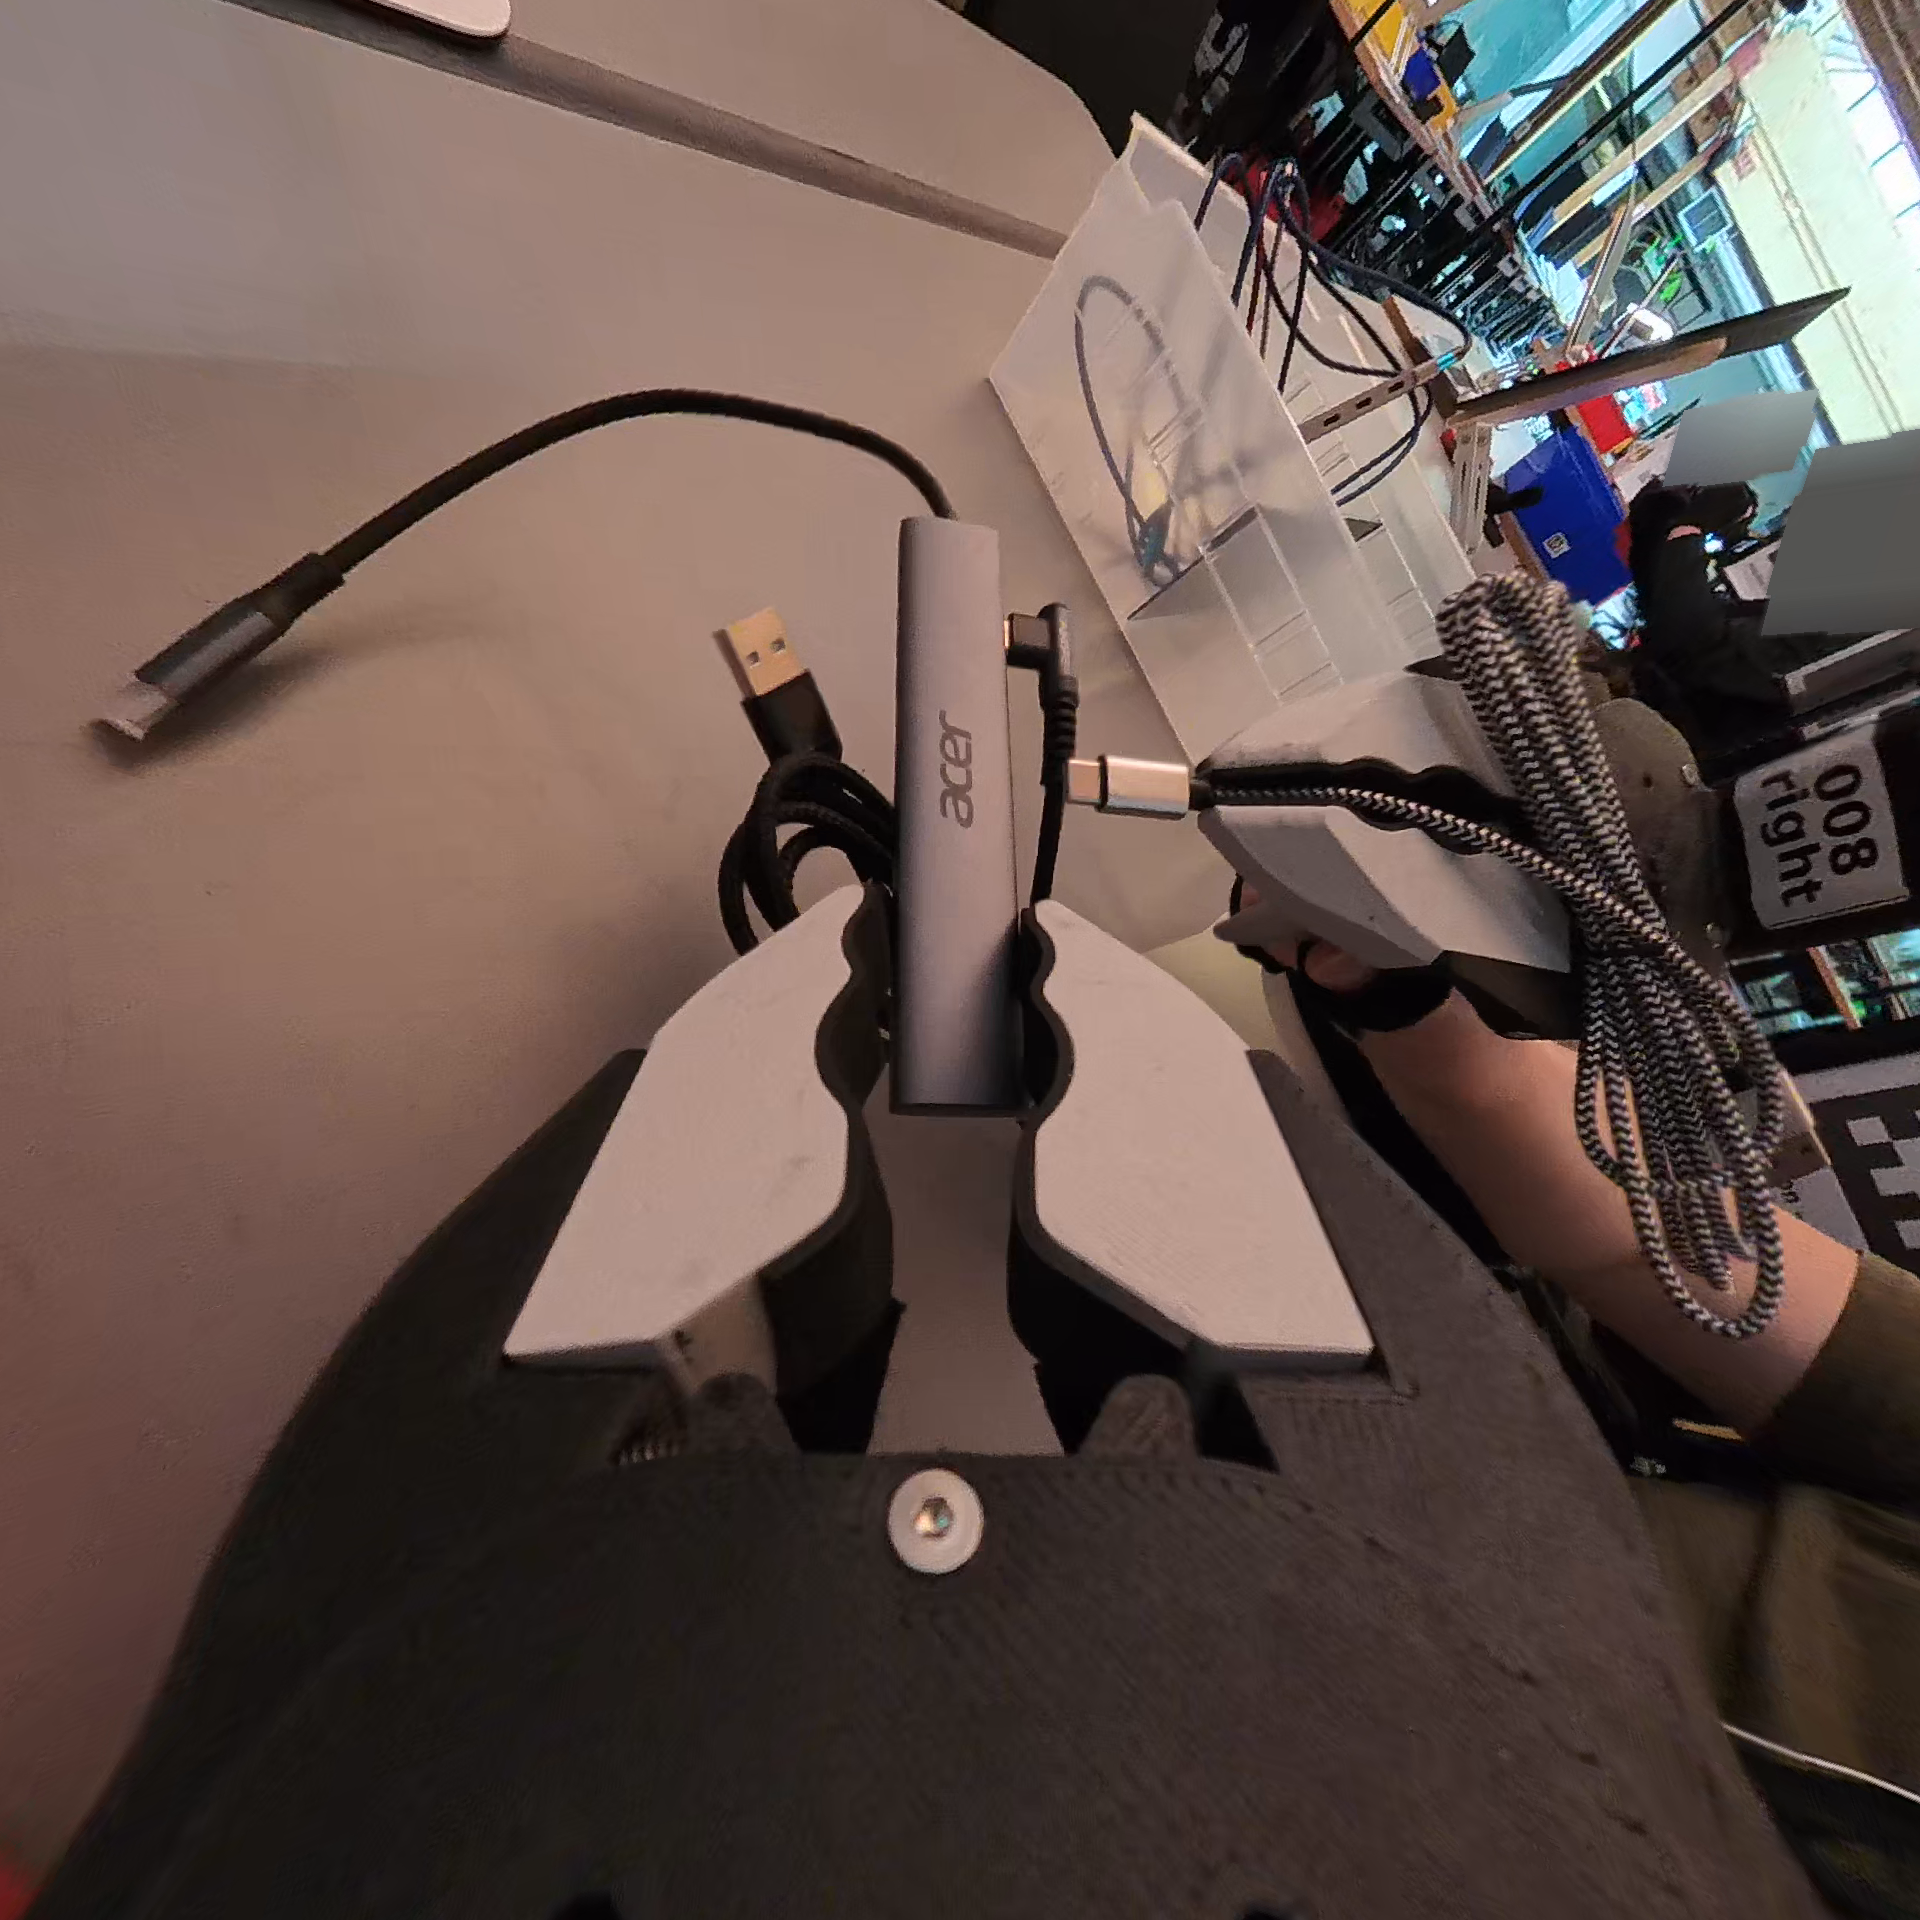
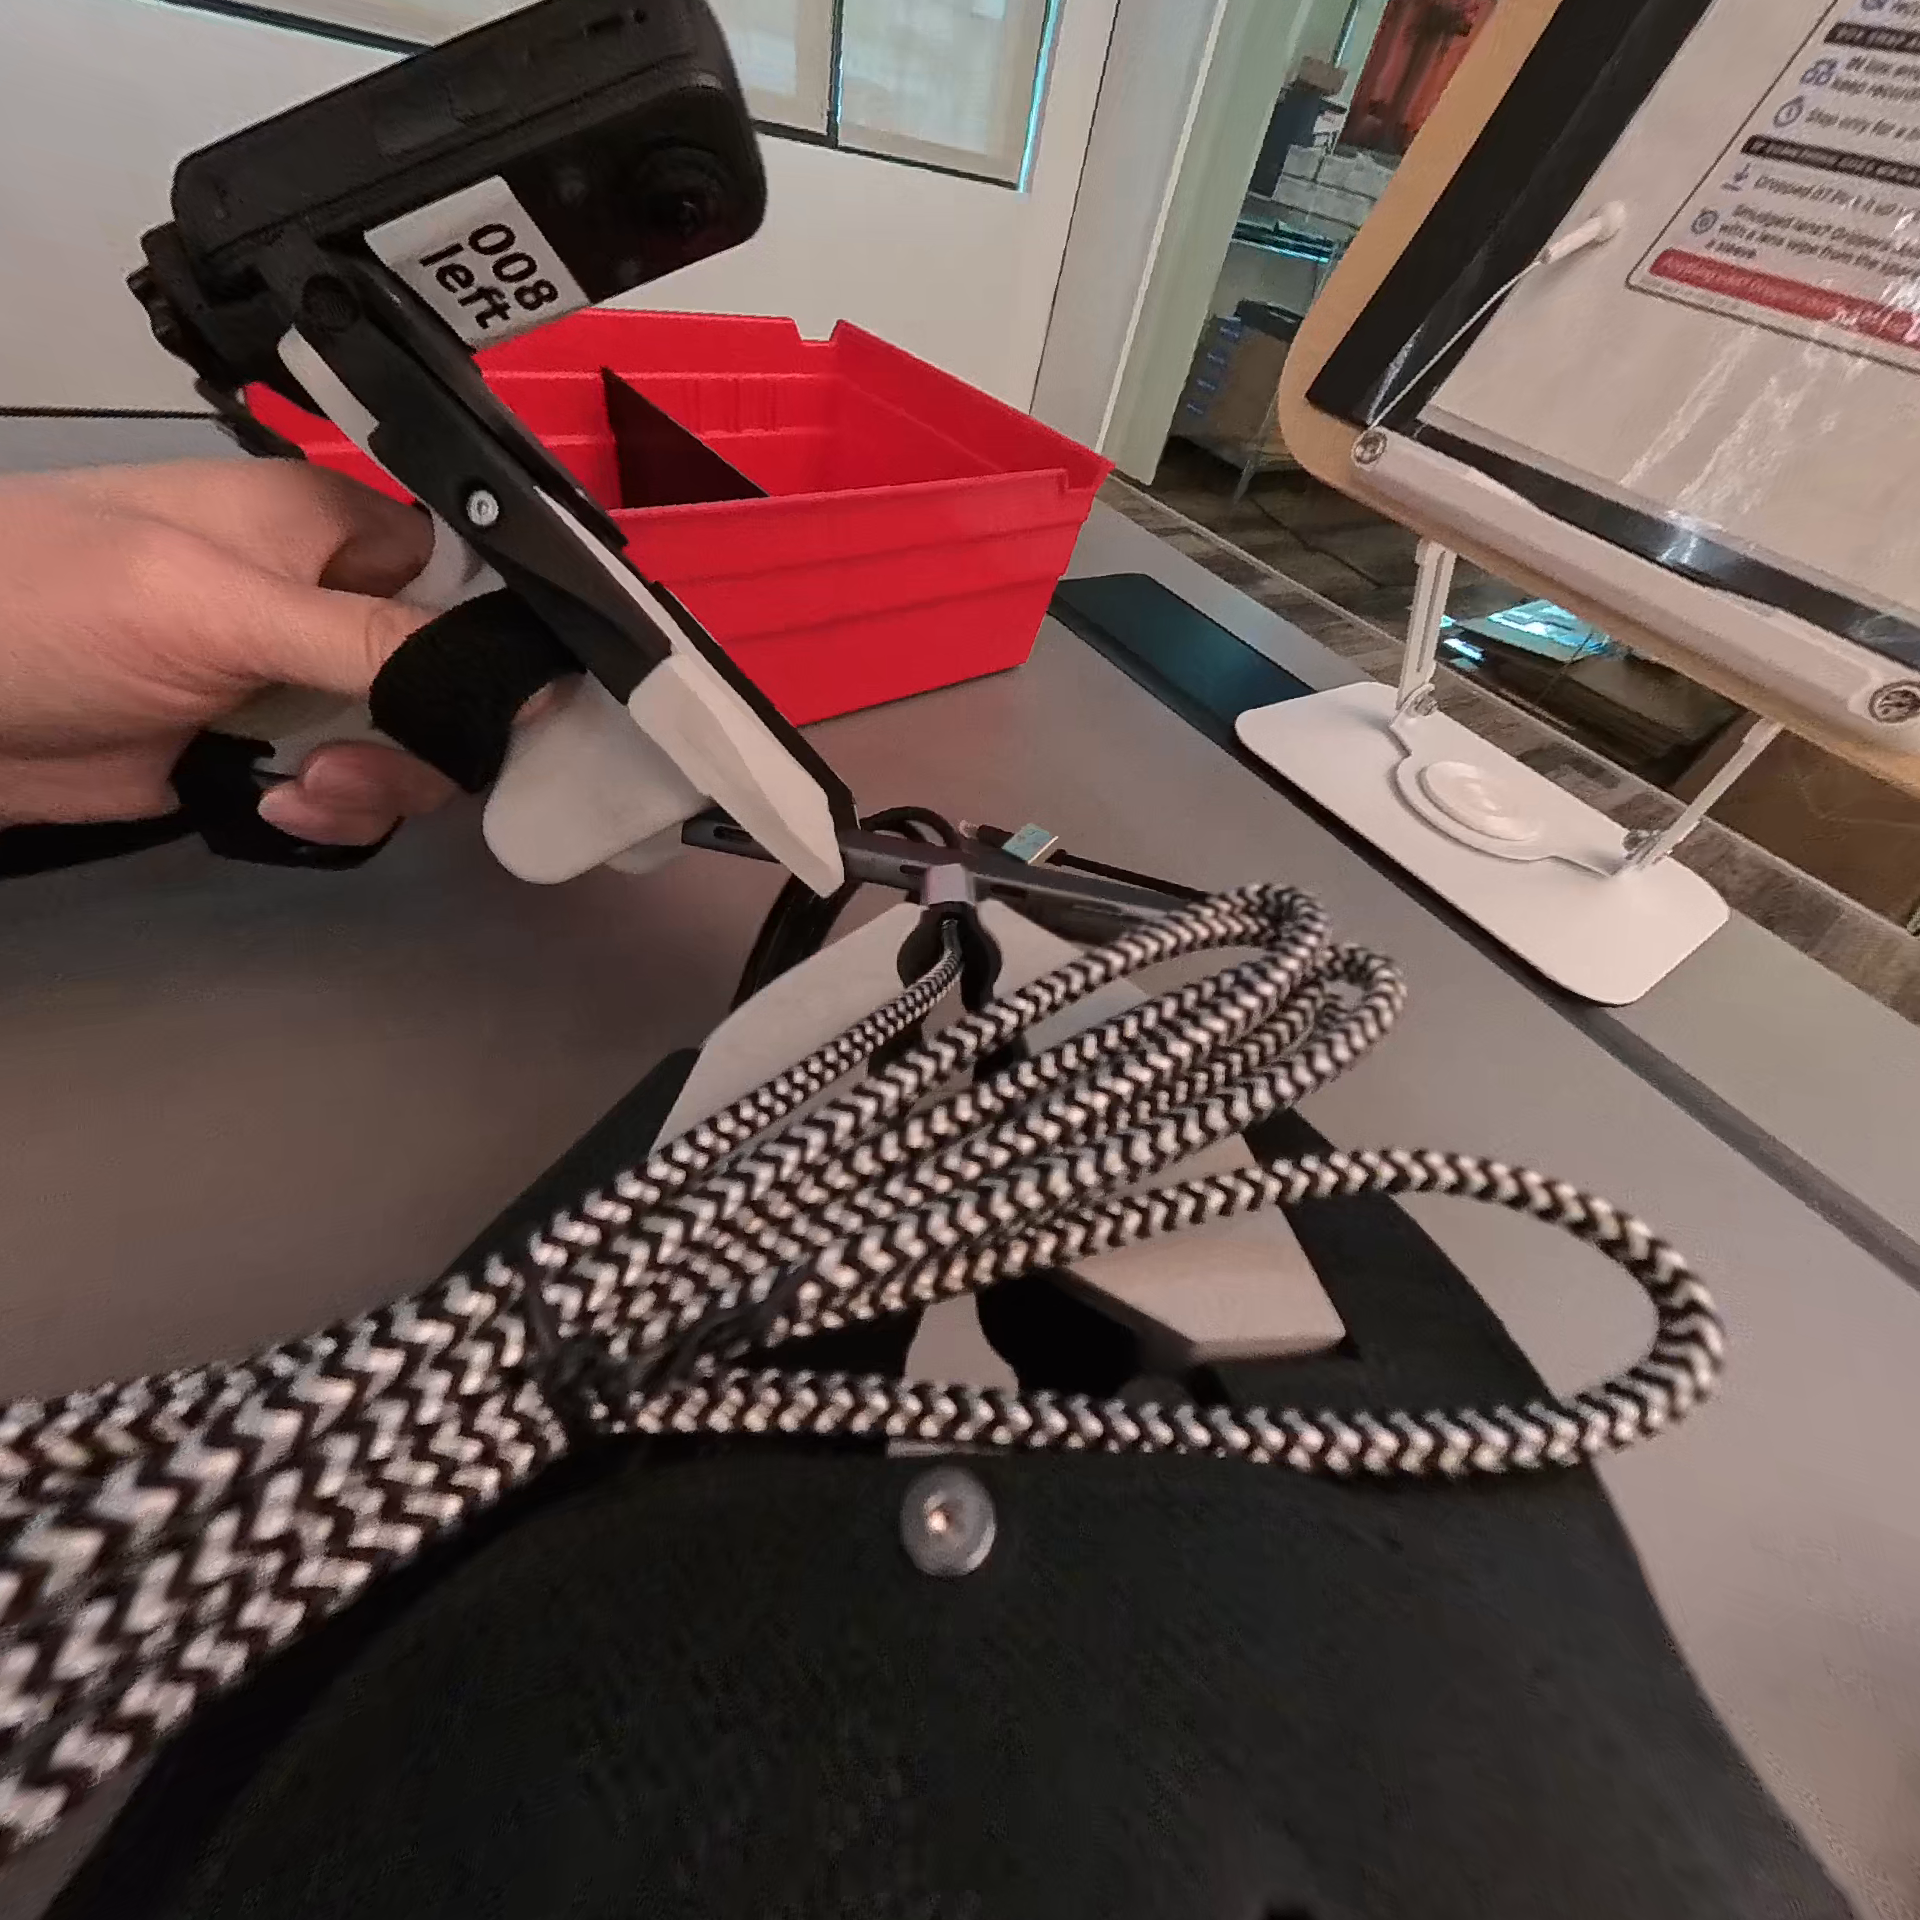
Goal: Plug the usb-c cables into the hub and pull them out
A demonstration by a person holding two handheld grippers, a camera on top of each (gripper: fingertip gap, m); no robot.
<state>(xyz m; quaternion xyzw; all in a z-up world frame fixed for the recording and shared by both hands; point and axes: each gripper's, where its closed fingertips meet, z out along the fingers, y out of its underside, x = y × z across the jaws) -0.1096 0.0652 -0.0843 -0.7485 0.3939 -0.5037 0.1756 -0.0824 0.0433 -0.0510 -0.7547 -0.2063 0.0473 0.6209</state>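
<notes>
My left gripper (image 1: 951,935) is shut on the lower part of a grey hub (image 1: 951,748) and holds it above the table. A black angled plug (image 1: 1039,639) sits in the hub's right side. My right gripper (image 1: 1210,790) is shut on the black-and-white braided cable (image 1: 1621,935) just behind its silver USB-C plug (image 1: 1127,784). The plug tip points at the hub's side with a small gap. In the right wrist view the plug (image 2: 940,883) stands at the edge-on hub (image 2: 1049,883), between my fingertips (image 2: 971,951). The braided cable (image 2: 1039,1143) loops over my right gripper.
The hub's own black lead ends in a grey plug (image 1: 229,644) lying on the table. A USB-A plug (image 1: 769,665) and black coils hang left of the hub. A clear organizer (image 1: 1195,416), a red bin (image 2: 852,540) and a white stand (image 2: 1507,831) sit on the table. Across from one pair of fingers to the other is roughly 5 centimeters.
</notes>
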